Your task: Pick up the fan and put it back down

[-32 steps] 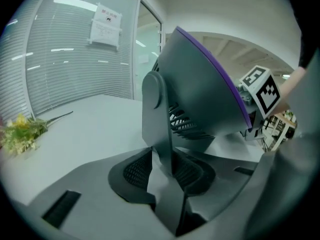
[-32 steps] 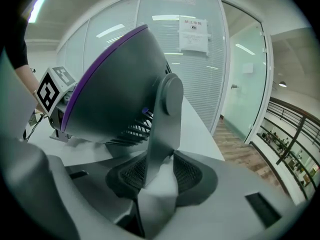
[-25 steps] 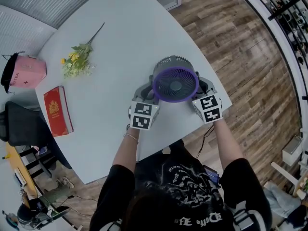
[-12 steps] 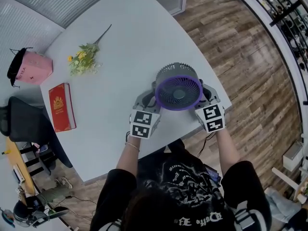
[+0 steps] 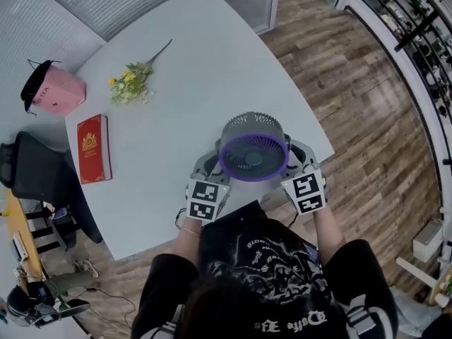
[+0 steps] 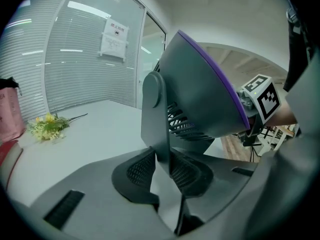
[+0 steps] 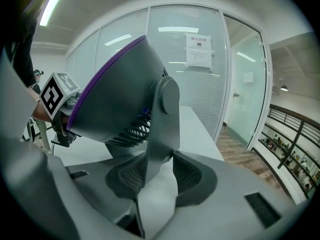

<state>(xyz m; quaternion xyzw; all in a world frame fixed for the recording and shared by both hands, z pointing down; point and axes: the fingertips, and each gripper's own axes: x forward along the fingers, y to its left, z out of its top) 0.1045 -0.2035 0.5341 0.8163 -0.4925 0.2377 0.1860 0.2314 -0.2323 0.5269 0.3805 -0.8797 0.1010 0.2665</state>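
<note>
Mostly grey fan (image 5: pixel 253 154), purple front rim, face tilted upward

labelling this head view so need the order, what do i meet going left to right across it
pink bag → red book → flowers → left hand-held gripper → fan → right hand-held gripper, whose jaws have just opened a little, with the fan between them

Fan (image 5: pixel 253 148) over table's (image 5: pixel 191 83) near edge; book (image 5: pixel 94 149), flowers (image 5: pixel 133 83) left.
</note>
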